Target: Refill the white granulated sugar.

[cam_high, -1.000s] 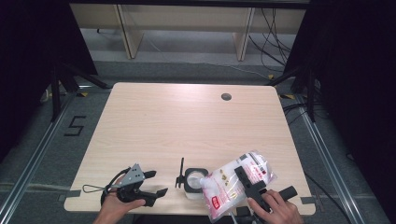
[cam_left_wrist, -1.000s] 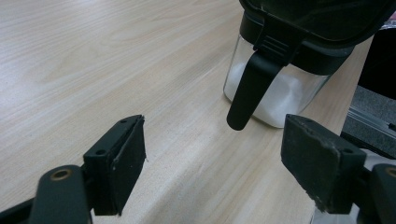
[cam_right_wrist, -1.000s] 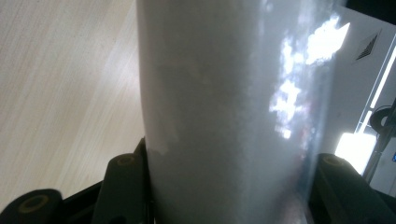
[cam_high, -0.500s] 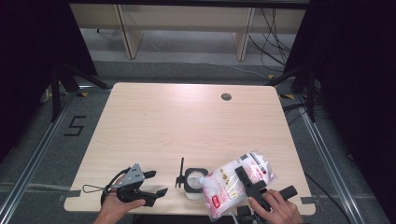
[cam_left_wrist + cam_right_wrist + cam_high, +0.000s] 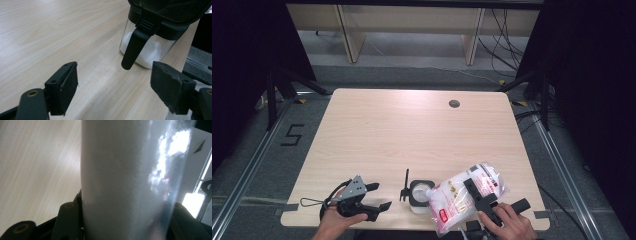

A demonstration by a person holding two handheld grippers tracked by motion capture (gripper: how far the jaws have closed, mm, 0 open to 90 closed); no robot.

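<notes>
A clear jar (image 5: 419, 196) with a black rim and white powder inside stands near the table's front edge, its black lid (image 5: 406, 184) flipped up at its left. My right gripper (image 5: 473, 195) is shut on a plastic bag (image 5: 452, 199) of white powder with red print, tilted with its lower end over the jar. In the right gripper view the bag (image 5: 125, 175) sits between both jaws of that gripper (image 5: 124, 220). My left gripper (image 5: 381, 195) rests open to the left of the jar. In the left gripper view its gripper (image 5: 116, 77) points at the jar (image 5: 150, 52).
The light wooden table (image 5: 412, 130) has a round cable hole (image 5: 454, 104) at the back right. Its front edge runs just below both hands. Dark curtains stand on both sides, and pale shelving stands behind the table.
</notes>
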